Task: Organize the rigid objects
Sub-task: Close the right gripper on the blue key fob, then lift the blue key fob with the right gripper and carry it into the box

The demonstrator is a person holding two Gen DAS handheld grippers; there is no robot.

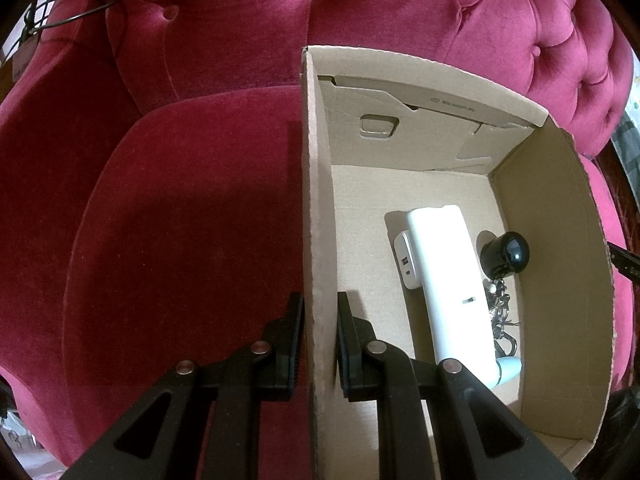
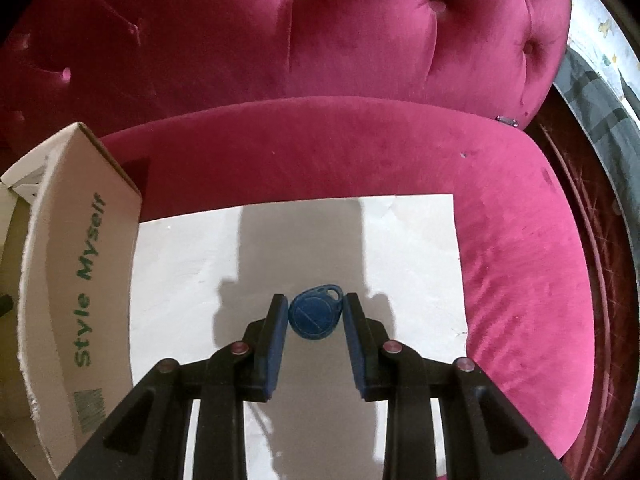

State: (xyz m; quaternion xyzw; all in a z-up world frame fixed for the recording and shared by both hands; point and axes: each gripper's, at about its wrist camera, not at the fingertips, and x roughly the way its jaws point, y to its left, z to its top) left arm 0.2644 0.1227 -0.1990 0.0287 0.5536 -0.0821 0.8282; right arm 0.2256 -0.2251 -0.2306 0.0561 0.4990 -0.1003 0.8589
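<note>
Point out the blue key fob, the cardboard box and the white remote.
blue key fob (image 2: 316, 316): right wrist view, centre of its round face.
cardboard box (image 1: 318, 208): left wrist view, left wall.
white remote (image 1: 448, 280): left wrist view, middle of its body.

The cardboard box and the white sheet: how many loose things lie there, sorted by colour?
White: 2, long plastic remote-like bar, small plastic adapter
Black: 2, round glossy knob, tangled cord
Pale blue: 1, small cap-like piece
Blue: 1, plastic key fob
Total: 6

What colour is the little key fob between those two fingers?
Blue. The key fob shows best in the right wrist view.
</note>
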